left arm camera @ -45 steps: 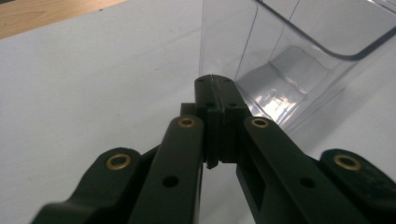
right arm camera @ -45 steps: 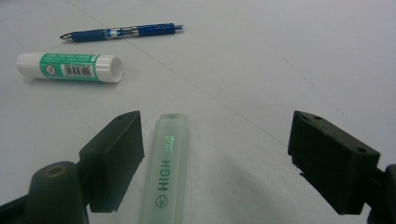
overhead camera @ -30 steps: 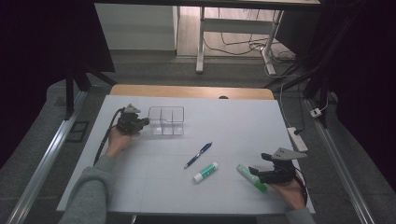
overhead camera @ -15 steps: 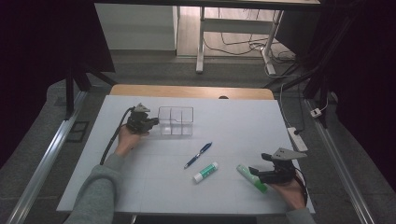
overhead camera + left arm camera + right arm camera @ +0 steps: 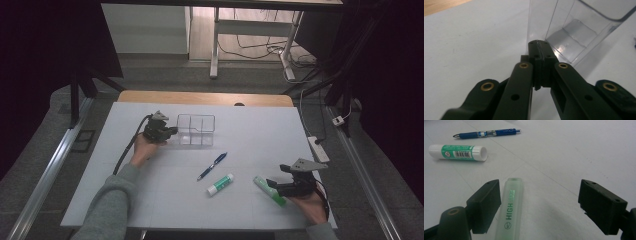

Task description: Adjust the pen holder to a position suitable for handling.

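- The left tool has its jaws pressed together on the thin wall of the clear box, at the box's left end; in the left gripper view the wall rises straight out of the closed tips.
- The right tool stands wide open over the highlighter, which lies flat on the surface near its front right corner. In the right gripper view the highlighter sits just beside one jaw, well apart from the other.
- The pen and the glue stick lie loose between the two hands.
- Risk: the box wall is thin and slick, so I judge a tug or twist could let it slip out, or tip the light box.
- Risk: the highlighter is off centre in the gap; closing now may push it sideways or roll it instead of gripping it.
- Risk: a low sweep toward the box could knock the glue stick, which looks free to roll.
- Hard to make out: how deep the wall sits between the left jaws, and the box's dividers, which nearly vanish against the surface.
- The highlighter's near end is cut off below the right gripper view.
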The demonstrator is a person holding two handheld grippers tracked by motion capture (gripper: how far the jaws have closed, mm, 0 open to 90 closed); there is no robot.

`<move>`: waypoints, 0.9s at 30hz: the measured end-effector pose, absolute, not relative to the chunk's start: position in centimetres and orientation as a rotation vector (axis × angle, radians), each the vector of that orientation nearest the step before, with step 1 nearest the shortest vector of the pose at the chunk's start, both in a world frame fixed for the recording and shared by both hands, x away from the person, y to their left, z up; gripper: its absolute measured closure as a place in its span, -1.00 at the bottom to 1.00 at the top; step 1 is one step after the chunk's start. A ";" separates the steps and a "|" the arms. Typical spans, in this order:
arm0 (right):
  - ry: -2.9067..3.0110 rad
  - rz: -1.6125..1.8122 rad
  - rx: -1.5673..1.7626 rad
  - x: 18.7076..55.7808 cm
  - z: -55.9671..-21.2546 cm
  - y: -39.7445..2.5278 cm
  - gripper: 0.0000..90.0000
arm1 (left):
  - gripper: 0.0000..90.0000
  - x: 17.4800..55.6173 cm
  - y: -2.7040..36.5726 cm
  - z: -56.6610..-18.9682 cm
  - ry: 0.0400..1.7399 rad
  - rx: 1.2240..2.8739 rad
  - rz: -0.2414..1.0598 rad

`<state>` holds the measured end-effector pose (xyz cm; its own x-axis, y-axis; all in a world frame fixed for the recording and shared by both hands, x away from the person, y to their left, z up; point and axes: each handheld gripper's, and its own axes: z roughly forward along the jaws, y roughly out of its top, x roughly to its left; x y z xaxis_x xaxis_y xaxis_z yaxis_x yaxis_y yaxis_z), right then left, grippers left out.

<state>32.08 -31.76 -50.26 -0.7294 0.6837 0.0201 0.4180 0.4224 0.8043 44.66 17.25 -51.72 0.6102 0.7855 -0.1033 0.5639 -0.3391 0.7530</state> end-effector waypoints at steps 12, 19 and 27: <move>2.376 1.207 0.955 32.1 -50.4 -31.9 -0.60 | 0.97 45.0 15.5 -51.7 1.032 2.053 0.347; 2.378 1.197 0.961 32.2 -50.4 -31.9 -0.60 | 0.97 45.0 14.8 -51.8 1.016 2.063 0.325; 2.378 1.195 0.961 32.2 -50.4 -31.9 -0.60 | 0.97 44.9 14.4 -51.8 1.007 2.079 0.321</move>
<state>32.18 -31.91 -50.43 -0.7267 0.6866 0.0224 0.4277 0.4268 0.7968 44.86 14.43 -51.84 0.6532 0.7498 -0.1050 0.5506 -0.3753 0.7457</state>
